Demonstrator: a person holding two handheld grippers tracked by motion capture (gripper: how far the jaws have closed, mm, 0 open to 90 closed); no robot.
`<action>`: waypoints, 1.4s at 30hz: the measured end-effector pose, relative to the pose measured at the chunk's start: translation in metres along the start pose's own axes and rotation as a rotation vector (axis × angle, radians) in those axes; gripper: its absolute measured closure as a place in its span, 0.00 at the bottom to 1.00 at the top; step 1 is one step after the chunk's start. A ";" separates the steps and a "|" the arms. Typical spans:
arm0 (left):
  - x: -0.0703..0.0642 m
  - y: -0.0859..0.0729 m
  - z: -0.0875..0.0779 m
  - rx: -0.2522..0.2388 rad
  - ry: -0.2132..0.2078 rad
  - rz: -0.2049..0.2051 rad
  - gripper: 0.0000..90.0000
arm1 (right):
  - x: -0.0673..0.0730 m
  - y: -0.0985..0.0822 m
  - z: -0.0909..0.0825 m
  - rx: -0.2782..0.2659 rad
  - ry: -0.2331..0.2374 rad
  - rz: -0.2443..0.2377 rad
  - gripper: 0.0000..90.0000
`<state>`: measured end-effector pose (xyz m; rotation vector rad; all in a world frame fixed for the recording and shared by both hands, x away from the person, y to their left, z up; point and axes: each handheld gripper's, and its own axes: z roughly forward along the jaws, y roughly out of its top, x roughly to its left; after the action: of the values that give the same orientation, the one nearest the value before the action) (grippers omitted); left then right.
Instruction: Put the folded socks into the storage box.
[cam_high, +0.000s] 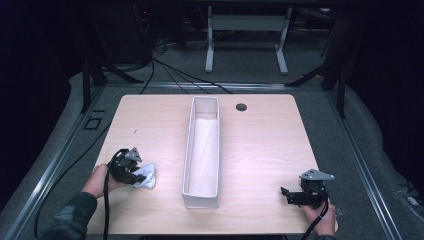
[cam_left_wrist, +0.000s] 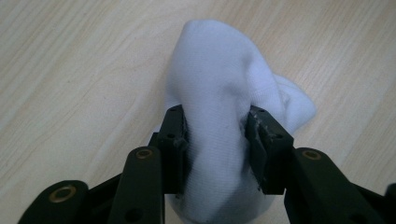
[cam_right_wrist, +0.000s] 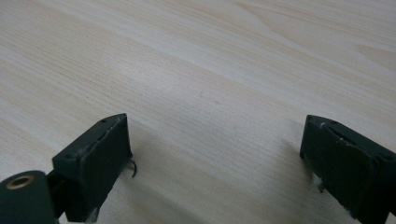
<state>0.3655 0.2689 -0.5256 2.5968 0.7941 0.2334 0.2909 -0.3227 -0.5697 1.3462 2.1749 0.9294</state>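
A white sock (cam_left_wrist: 219, 93) lies bunched on the wooden table at the front left, and it also shows as a pale heap (cam_high: 146, 177) in the high view. My left gripper (cam_left_wrist: 215, 135) is shut on the sock, both pads pressing into its middle so the fabric bulges out past them. In the high view the left gripper (cam_high: 131, 170) sits low over the sock, held by a hand. My right gripper (cam_right_wrist: 212, 163) stands open with only bare wood between its jaws. It rests at the front right (cam_high: 292, 194) of the table, far from the sock.
A long white open box (cam_high: 202, 150) stands lengthwise in the middle of the table (cam_high: 260, 145), between the two hands. A dark cable hole (cam_high: 241, 107) marks the far side. Cables and a desk frame lie on the floor beyond.
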 end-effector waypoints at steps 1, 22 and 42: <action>0.001 -0.001 0.000 -0.005 -0.005 -0.005 0.69 | 0.000 0.000 0.000 0.000 0.000 0.000 0.09; 0.003 0.011 -0.036 -0.102 0.040 -0.023 0.76 | 0.000 0.000 0.000 -0.002 -0.001 0.004 0.10; 0.000 0.038 -0.060 -0.143 0.055 -0.011 0.76 | 0.000 0.000 0.000 -0.005 0.001 0.000 0.11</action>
<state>0.3676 0.2602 -0.4552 2.4611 0.7815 0.3472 0.2905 -0.3228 -0.5695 1.3438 2.1718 0.9352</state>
